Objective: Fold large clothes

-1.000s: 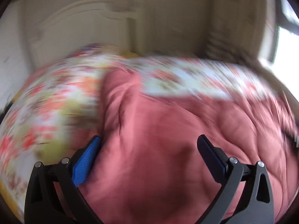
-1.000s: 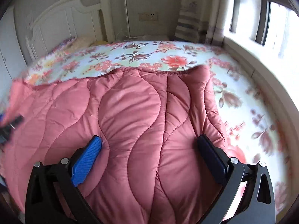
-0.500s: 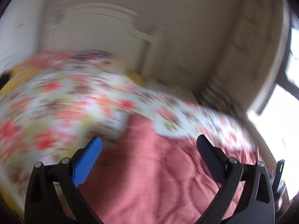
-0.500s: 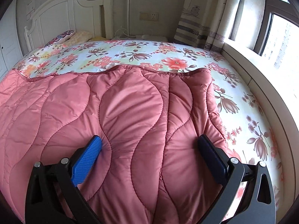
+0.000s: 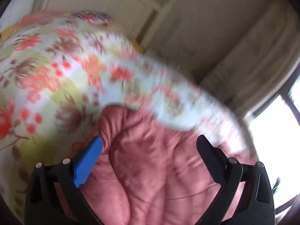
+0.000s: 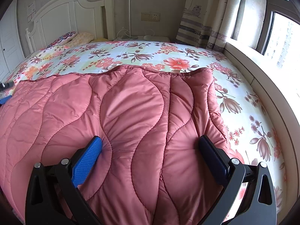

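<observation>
While both grippers stand with fingers spread and clamped on nothing, the pink quilt [image 6: 131, 127] lies across the bed [image 6: 253, 116], long axis running 9 to 3 o'clock. Right gripper [image 6: 150, 157] sits over its near edge, far edge at 12. Left gripper [image 5: 149, 155], view blurred, faces the bunched corner at 11 o'clock, nearer that end.

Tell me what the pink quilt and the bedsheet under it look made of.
Pink quilt: smooth woven shell, probably polyester, over soft padding; slight sheen, puffy channels between wavy stitch lines. Floral bedsheet: thin matte printed fabric, possibly cotton; it lies flat without shine.
</observation>
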`<state>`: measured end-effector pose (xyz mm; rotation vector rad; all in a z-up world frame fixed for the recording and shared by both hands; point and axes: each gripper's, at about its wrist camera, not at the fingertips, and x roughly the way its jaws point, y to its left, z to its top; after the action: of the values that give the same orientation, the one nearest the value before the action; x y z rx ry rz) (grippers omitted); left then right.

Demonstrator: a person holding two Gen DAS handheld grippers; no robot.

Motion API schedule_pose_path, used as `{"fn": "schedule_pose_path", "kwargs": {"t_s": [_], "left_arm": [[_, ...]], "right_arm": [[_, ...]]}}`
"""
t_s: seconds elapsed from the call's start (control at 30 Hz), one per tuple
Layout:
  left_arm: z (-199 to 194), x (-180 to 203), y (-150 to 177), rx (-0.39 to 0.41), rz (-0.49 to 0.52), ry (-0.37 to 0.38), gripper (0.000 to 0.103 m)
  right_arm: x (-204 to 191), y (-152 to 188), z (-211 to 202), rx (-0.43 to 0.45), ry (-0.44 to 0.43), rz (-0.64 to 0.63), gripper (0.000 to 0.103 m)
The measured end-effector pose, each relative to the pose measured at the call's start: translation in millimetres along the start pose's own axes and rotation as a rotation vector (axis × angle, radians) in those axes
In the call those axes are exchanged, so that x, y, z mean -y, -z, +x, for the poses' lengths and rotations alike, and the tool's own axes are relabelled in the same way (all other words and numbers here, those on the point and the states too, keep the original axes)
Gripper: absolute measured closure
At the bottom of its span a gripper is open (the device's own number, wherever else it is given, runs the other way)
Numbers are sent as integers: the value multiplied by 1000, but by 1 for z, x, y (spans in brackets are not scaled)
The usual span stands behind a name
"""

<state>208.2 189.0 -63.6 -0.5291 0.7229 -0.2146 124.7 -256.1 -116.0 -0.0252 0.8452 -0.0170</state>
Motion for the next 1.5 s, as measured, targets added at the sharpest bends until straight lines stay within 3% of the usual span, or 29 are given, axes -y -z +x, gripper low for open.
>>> {"fn": "schedule_pose_path", "kwargs": {"t_s": [0.07,0.13,0.2,0.27,0.3,0.33,0.4,0.43,0.47,0.53,0.63,0.73,0.8,0.9,0.97,1.03,1.1,1.13,1.17,1.23,1.4,1.5], "left_arm": [[-25,17,-15,58,10,74,3],[-42,51,-20,97,128,83,2],[-37,85,-13,128,307,3,2],[-12,95,-3,95,398,-95,2],[2,91,1,55,401,-117,2],[30,73,2,-18,356,-154,2],[57,39,8,-81,262,-240,2],[76,11,10,-142,174,-251,3],[86,-14,10,-193,64,-186,3],[74,-27,4,-138,-13,-119,2],[84,-31,0,-194,-12,-195,3],[65,-24,-3,-141,-31,-227,3],[28,2,-1,-35,10,-211,3],[-29,55,29,101,190,-147,2],[-45,83,61,130,339,-166,2],[-35,95,90,82,460,-210,2],[-14,88,106,28,484,-253,2],[7,76,111,-35,462,-309,2],[16,66,114,-68,436,-307,2],[19,57,113,-62,409,-267,2],[13,68,109,-90,395,-324,2],[-7,107,107,-40,440,-220,2]], "right_arm": [[0,0,0,-2,0,-1,4],[0,0,0,-2,0,-1,4],[0,0,0,-2,-2,1,4],[0,0,0,-1,-1,-1,4],[0,0,0,0,0,-1,4],[1,0,0,-1,-2,-1,4],[1,0,0,0,-4,-1,4],[1,0,0,0,-5,0,4],[1,0,0,0,-6,0,4],[1,0,0,1,-15,-2,4],[1,0,0,-1,-13,-2,4],[1,-1,0,2,-12,-2,4],[1,-1,0,2,-14,-1,4],[1,0,0,2,-13,-2,4],[1,-1,0,3,-14,-1,4],[1,0,0,2,-12,-3,4],[1,-1,0,4,-12,-2,4],[1,-1,0,4,-12,-2,4],[1,-1,0,2,-13,-3,4],[1,0,0,3,-17,-3,4],[2,0,0,1,-14,2,4],[1,-1,1,1,-13,2,4]]}}
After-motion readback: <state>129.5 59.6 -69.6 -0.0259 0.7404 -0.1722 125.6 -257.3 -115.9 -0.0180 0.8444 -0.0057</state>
